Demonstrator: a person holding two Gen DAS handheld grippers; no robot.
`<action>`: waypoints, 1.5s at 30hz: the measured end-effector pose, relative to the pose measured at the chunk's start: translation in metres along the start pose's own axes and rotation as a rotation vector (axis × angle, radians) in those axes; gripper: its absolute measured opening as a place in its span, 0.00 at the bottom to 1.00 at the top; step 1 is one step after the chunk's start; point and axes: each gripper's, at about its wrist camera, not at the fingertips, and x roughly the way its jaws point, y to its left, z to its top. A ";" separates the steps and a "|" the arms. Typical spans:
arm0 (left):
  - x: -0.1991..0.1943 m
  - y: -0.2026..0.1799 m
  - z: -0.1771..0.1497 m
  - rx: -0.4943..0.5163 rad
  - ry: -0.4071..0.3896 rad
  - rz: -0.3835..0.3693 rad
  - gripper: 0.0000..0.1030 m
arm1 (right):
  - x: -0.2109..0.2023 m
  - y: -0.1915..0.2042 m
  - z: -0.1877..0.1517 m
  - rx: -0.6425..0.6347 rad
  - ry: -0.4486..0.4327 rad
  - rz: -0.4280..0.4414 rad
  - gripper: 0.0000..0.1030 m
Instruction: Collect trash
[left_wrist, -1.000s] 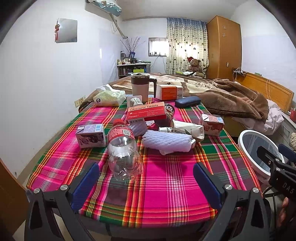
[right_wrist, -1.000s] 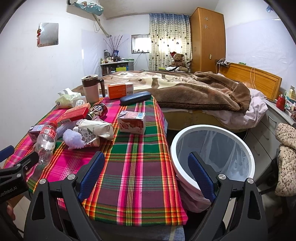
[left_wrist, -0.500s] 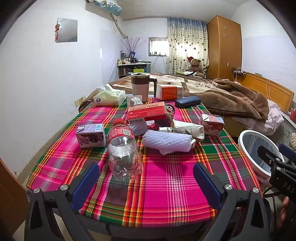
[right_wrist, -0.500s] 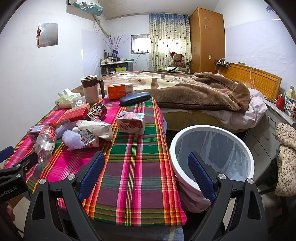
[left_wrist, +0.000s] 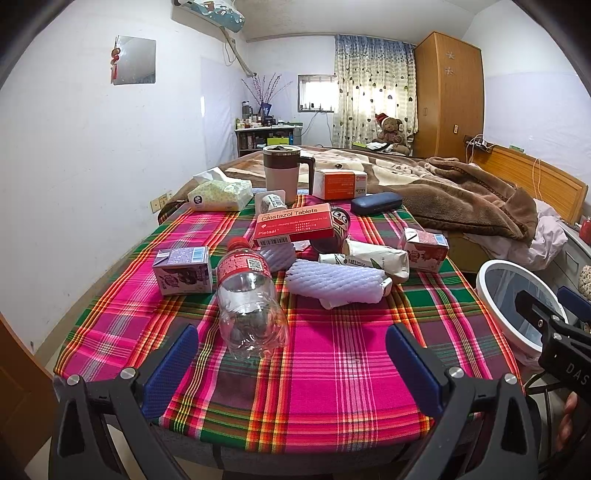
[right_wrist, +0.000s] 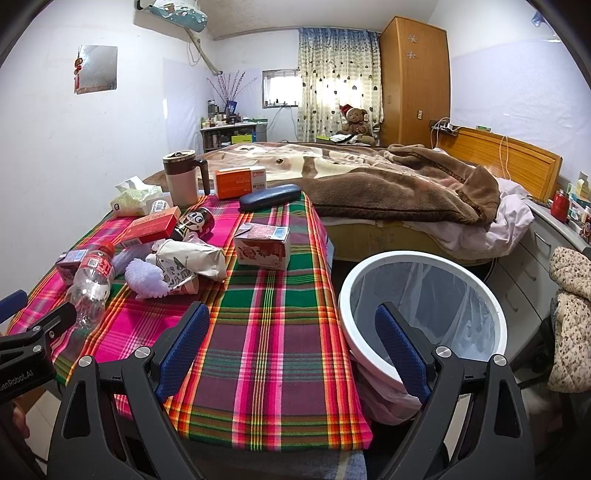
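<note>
Several pieces of trash lie mid-table: clear plastic bottle (left_wrist: 251, 299) on its side with red cap and label, foam net sleeve (left_wrist: 338, 282) just beside it, crumpled paper bag (left_wrist: 376, 258), two small cartons. Left gripper (left_wrist: 291, 363) wide apart, empty, at near table edge. Right gripper (right_wrist: 291, 341) also spread, empty. Plaid tablecloth (left_wrist: 343, 373); white-rimmed bin (right_wrist: 421, 317) beside table; bed behind.

Bright daylight from curtained window (left_wrist: 371, 94); sharp; fisheye-bent edges.

White walls (left_wrist: 92, 155), curtained window (left_wrist: 373, 96), wooden wardrobe (left_wrist: 447, 96), unmade bed (right_wrist: 388, 184)
</note>
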 end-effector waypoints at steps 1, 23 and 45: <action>0.000 0.000 0.000 0.000 0.001 0.000 1.00 | 0.000 0.000 0.000 -0.001 0.000 0.000 0.90; 0.031 0.022 -0.002 -0.040 0.072 -0.007 1.00 | 0.029 0.001 0.013 -0.032 -0.008 0.098 0.90; 0.117 0.059 0.023 -0.145 0.248 -0.040 0.88 | 0.141 0.002 0.066 -0.241 0.103 0.261 0.90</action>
